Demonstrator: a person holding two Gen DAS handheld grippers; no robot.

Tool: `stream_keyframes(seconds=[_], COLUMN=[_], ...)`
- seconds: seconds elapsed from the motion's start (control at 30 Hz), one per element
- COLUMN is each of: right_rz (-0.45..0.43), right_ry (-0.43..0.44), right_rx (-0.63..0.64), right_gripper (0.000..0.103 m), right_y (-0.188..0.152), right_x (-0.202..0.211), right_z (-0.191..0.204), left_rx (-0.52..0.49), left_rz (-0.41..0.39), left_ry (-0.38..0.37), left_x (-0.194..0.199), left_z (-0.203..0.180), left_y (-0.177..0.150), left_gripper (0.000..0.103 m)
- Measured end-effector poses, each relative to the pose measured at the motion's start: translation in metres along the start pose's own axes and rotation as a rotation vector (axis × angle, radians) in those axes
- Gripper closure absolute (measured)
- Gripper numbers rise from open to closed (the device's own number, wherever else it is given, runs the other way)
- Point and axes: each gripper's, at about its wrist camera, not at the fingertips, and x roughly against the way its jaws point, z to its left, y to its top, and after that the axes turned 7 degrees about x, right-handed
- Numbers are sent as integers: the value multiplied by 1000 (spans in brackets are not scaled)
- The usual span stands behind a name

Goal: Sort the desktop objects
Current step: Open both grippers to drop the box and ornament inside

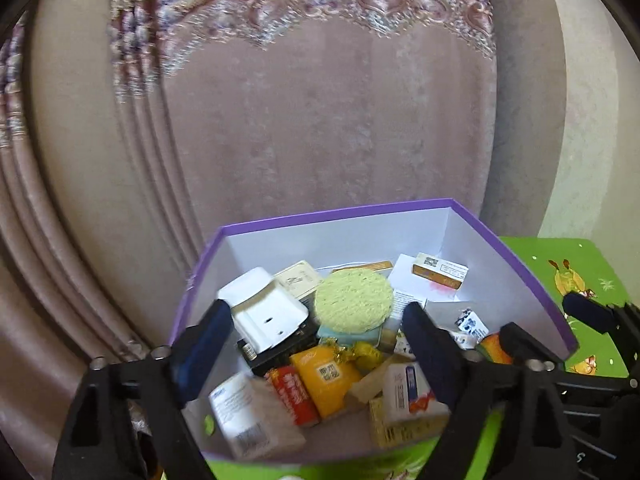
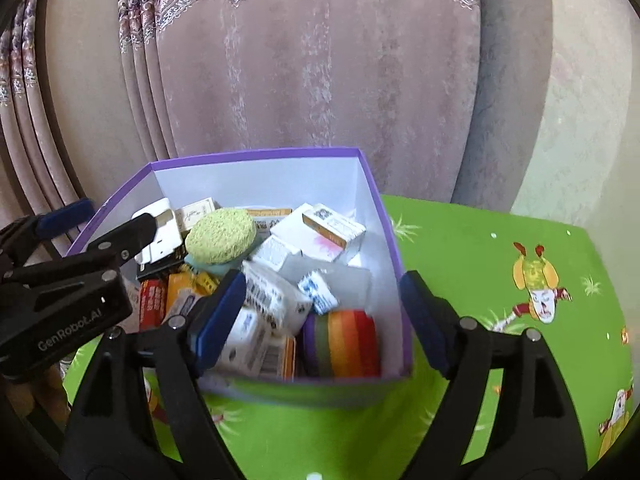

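A purple-rimmed white box [image 1: 532, 276] [image 2: 384, 216] stands on the green table, filled with several small items: a round green sponge [image 1: 354, 294] [image 2: 222, 236], a white holder [image 1: 264, 312], a yellow packet [image 1: 326, 380], a red packet [image 1: 294, 396], white cartons [image 2: 334, 228] and a rainbow-striped roll [image 2: 344, 342]. My left gripper [image 1: 316, 344] is open and empty, over the box's near-left part. My right gripper [image 2: 320, 312] is open and empty, its fingers straddling the box's near-right corner. Each gripper shows in the other's view, the left [image 2: 96, 236] and the right [image 1: 556, 328].
The green cartoon-print tablecloth [image 2: 500, 280] [image 1: 588, 268] spreads to the right of the box. A pink patterned curtain [image 2: 312, 80] hangs right behind the table's far edge.
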Motion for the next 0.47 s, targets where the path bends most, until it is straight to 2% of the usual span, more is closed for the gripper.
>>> stream_keyframes(seconds=[0.03, 0.1, 0.13, 0.17, 0.27, 0.37, 0.47], right_rz=[5, 12, 14, 16, 13, 12, 9], right_ry=[1, 6, 2, -3, 4, 2, 7], right_rx=[-8, -5, -2, -1, -12, -12, -9], right_gripper=[20, 19, 19, 19, 19, 18, 18], right_y=[-3, -7, -9, -12, -15, -16, -15], right_x=[4, 11, 14, 17, 25, 30, 31], right_z=[-2, -4, -4, -6, -9, -10, -8], left_rx=[11, 27, 20, 2, -34, 5, 37], left_rz=[-1, 11, 15, 15, 11, 36, 42], left_ry=[-25, -111, -118, -113, -25, -35, -8], left_x=[5, 20, 23, 29, 40, 42, 36], left_z=[-2, -6, -7, -11, -23, -19, -10], left_y=[-1, -3, -3, -4, -6, -6, -2], left_gripper=[0, 0, 0, 0, 0, 0, 0])
